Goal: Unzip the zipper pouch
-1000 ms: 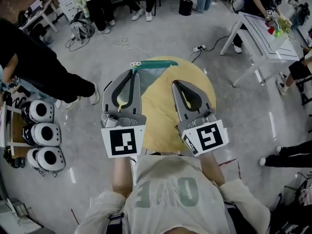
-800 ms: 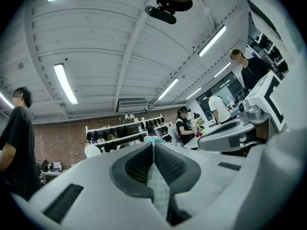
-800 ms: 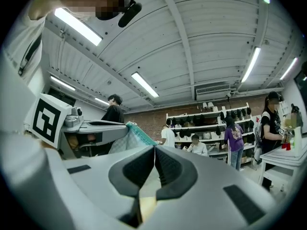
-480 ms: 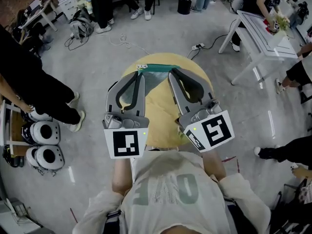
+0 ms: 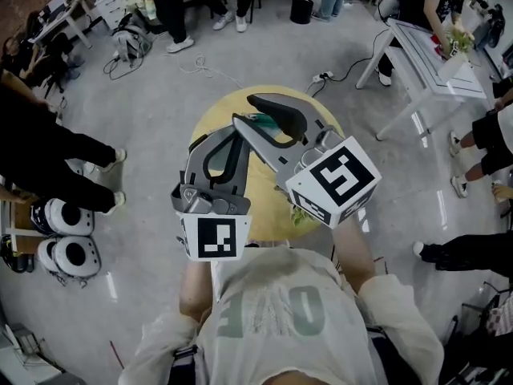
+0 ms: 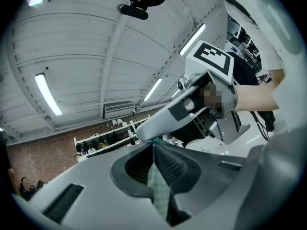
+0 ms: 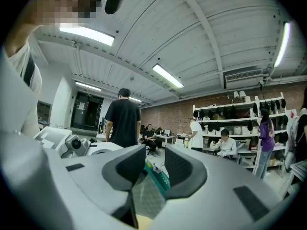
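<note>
The mesh zipper pouch (image 5: 258, 120) with its green zipper band lies at the far side of the round yellow table (image 5: 268, 200), mostly hidden by the grippers. My left gripper (image 5: 232, 131) is shut on the pouch's mesh fabric (image 6: 160, 190), which is pinched between its pads. My right gripper (image 5: 244, 109) is raised and angled left across the left one's tips. Its jaws have just been opening and stand apart, with the green zipper edge (image 7: 158, 174) and mesh between them. One right finger (image 6: 163, 119) shows just beyond the left gripper (image 6: 152, 145).
A white table (image 5: 425, 54) stands at the back right. Several people stand around the edges. Round black-and-white units (image 5: 64, 235) sit on the floor at left. Cables (image 5: 200, 70) and a black bin (image 5: 303, 10) lie beyond the table.
My right gripper has risen and swung left over the pouch's zipper end, and its jaws have opened wide. The left gripper has shifted a little and stays shut on the mesh.
</note>
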